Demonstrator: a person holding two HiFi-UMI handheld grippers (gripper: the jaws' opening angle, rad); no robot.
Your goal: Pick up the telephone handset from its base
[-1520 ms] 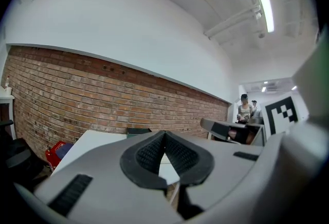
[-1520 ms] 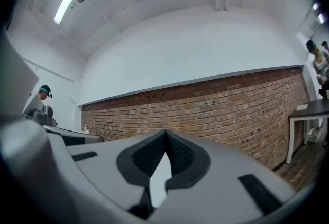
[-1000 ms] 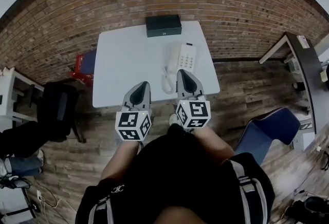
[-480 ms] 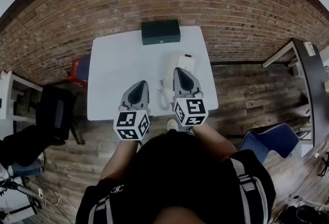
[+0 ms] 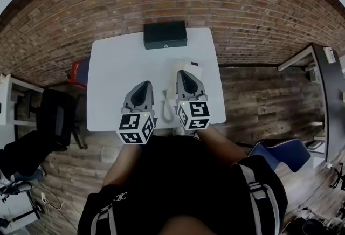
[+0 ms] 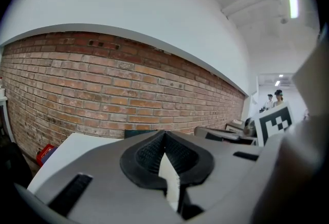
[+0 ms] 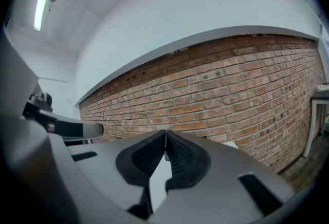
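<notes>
Right tool [image 5: 182, 74] clenched, nothing in it, above the telephone base [image 5: 190, 66]. Left tool [image 5: 143, 85] also clenched and empty, over the tabletop [image 5: 116, 75] toward its near edge. Handset [image 5: 171, 90] sits on the base's left side, in the tabletop's right half. Its long axis runs near edge to far edge, and the right tool partly covers it. Black box [image 5: 165, 35] at the far edge.

telephone [image 5: 192, 67] mostly hidden behind right gripper [image 5: 184, 74], keypad covered; handset unclear
</notes>
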